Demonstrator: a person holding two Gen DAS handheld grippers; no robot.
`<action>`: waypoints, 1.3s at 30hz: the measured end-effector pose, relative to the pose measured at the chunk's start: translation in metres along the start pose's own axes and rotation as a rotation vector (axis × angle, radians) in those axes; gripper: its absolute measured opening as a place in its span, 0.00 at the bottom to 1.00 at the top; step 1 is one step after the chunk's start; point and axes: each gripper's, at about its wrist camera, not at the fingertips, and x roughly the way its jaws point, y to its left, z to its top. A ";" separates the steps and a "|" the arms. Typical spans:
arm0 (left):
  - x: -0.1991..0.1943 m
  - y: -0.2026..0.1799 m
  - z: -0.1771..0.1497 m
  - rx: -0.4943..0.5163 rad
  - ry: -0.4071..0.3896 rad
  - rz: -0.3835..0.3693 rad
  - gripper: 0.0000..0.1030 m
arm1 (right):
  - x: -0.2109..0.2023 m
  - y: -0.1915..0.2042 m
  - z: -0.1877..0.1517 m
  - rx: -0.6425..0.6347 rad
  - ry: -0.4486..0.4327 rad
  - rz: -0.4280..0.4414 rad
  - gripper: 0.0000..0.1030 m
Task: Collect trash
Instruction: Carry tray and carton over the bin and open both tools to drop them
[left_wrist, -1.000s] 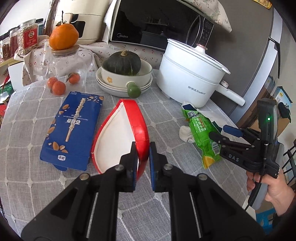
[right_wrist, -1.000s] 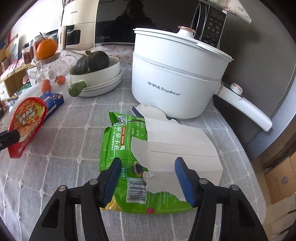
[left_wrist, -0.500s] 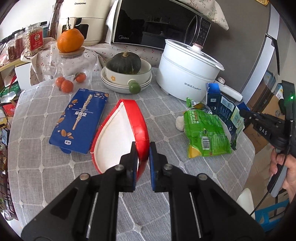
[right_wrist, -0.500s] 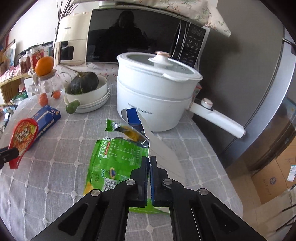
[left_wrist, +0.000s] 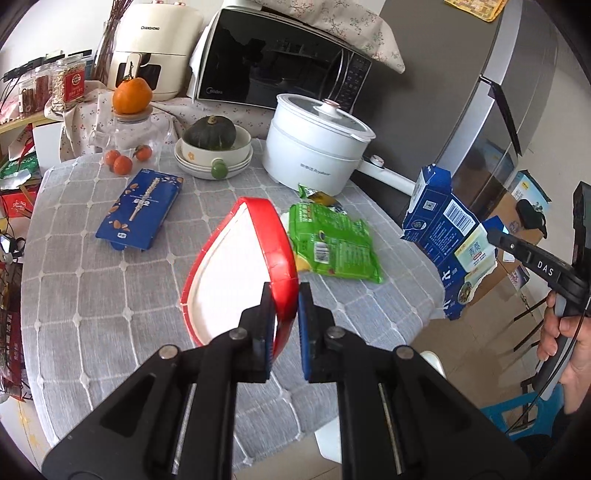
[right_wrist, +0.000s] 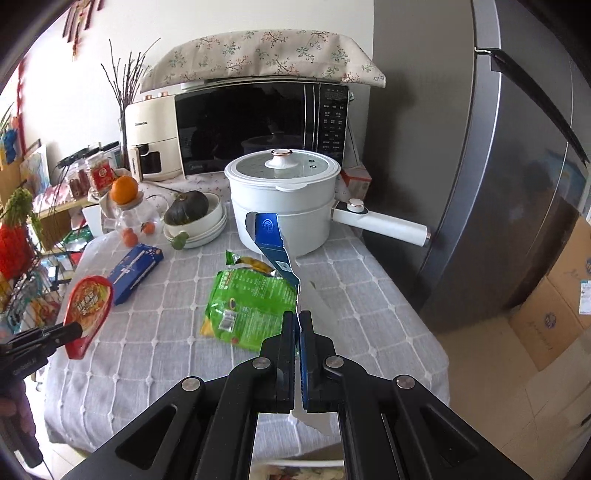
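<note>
On the far left of the checked surface (left_wrist: 92, 295) a blue snack box (left_wrist: 140, 208) is seen lying flat, with small oranges (left_wrist: 122, 162) beyond it. In the middle, the red-rimmed lid (left_wrist: 240, 266) is gripped at its near edge by the left tongs (left_wrist: 287, 317) and held tilted above the cloth. Just to its right a green wrapper (left_wrist: 332, 243) is left lying flat, and the white pot (left_wrist: 314, 155) stands behind it. At the right, the torn blue carton (left_wrist: 443, 225) is pinched by the clenched right tongs (right_wrist: 297, 325), clear of the surface.
</note>
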 end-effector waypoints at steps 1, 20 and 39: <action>-0.005 -0.005 -0.005 0.003 0.000 -0.010 0.12 | -0.009 -0.001 -0.006 0.003 0.002 0.009 0.02; 0.016 -0.138 -0.118 0.310 0.248 -0.218 0.12 | -0.059 -0.054 -0.136 0.123 0.245 0.077 0.02; 0.078 -0.194 -0.176 0.511 0.461 -0.197 0.52 | -0.054 -0.111 -0.191 0.246 0.390 0.053 0.03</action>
